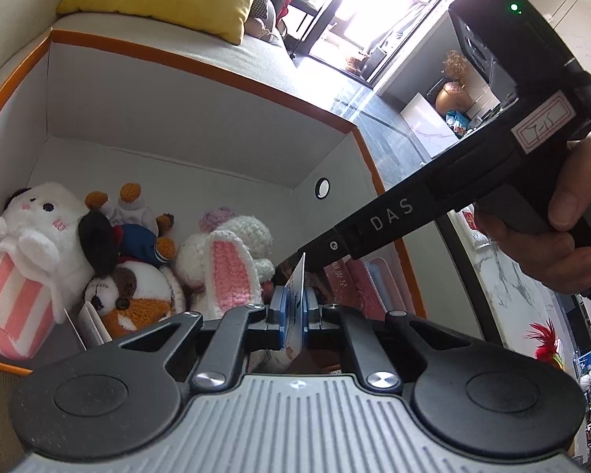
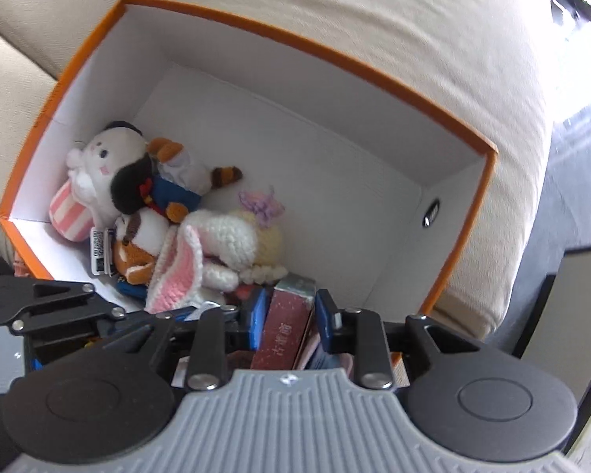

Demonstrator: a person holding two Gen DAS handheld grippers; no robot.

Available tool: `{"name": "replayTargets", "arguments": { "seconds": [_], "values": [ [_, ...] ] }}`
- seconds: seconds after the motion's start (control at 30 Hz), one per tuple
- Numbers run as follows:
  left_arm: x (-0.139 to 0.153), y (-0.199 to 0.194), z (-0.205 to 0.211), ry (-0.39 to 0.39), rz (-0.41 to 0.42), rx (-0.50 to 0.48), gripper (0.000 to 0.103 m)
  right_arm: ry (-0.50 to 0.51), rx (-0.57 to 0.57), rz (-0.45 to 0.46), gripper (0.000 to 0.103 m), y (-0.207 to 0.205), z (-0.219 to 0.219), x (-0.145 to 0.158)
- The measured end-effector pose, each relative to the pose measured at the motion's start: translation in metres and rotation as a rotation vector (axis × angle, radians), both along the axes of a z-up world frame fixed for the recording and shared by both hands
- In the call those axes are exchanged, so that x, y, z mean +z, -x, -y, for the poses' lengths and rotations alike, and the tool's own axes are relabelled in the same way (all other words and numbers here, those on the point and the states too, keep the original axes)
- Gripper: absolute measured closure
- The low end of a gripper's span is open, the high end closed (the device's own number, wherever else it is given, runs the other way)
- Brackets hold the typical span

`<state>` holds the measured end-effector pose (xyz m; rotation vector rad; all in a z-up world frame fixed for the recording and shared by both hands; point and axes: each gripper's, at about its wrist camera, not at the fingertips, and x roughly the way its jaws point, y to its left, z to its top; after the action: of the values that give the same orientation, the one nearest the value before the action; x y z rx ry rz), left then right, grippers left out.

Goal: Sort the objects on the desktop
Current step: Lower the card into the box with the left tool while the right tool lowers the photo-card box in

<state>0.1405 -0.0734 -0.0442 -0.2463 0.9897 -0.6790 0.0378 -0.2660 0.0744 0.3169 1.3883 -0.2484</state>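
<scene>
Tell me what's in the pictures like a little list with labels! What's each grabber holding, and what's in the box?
Box: orange-edged box, white inside, beside a beige sofa
Toys inside: white bunny with pink striped pouch, crocheted rabbit, brown-and-white puppy
Left gripper: shut on a thin card
Right gripper: shut on a dark red book
Where grippers are: over the box's near end

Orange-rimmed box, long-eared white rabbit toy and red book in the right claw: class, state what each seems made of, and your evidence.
Orange-rimmed box: probably matte cardboard; flat white walls, crisp corner folds, thin orange edge.
White rabbit toy: crocheted yarn; looped stitches show on the body and pink-lined ear.
Red book, between the right claw's fingers: seemingly printed paper or card; smooth flat cover with lettering, though blur leaves the finish open.
</scene>
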Motion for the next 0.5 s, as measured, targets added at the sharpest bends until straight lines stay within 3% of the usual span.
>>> {"name": "replayTargets", "arguments": {
  "seconds": [0.33,0.5],
  "values": [
    [0.003,0.006,-0.001,-0.014,0.013,0.024,0.096,-0.03,-0.092,-0.028,0.077,0.002,0.0,0.017],
    [0.004,0.007,-0.002,-0.009,0.019,0.033,0.096,-0.042,-0.061,-0.118,0.078,0.002,-0.012,0.018]
  ]
}}
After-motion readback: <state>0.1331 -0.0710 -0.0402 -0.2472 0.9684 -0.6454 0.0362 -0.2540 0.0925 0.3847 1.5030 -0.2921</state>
